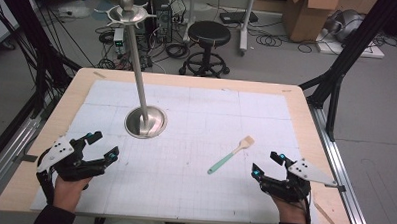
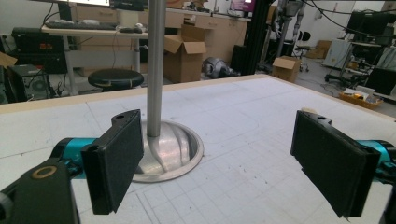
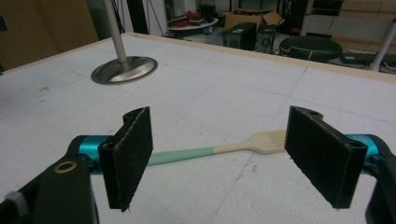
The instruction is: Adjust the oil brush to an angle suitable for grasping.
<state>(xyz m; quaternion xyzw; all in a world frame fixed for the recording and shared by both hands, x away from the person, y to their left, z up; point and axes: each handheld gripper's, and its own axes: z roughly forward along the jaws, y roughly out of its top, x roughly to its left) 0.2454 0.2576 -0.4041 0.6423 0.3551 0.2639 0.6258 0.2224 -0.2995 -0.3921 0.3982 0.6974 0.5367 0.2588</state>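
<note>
The right gripper (image 1: 267, 164) is hovering near the right end of the table's (image 1: 297, 103) near edge, its jaws standing wide apart and holding nothing. Just ahead of it the spatula (image 1: 231, 154) is lying flat on the white gridded mat, apart from both pads — nearer the near edge than the far one, and right of the middle. Its mint-green handle is pointing back toward the near edge and its pale slotted head toward the far right corner.

In the right gripper view the spatula (image 3: 219, 149) is running crosswise behind the open jaws, the handle passing behind the left pad and the head sitting close to the right one. The gripper is probably being held open and low like this so that it can slide forward and close on the slim handle, which lies flush on the mat and leaves little to get under.

The left gripper (image 1: 99, 144) is waiting near the left end of the near edge, likewise wide open and empty. It is facing the metal stand (image 1: 145, 121) — a round base with a tall pole topped by hooks, standing left of centre toward the far edge — perhaps where the utensil is meant to hang.
</note>
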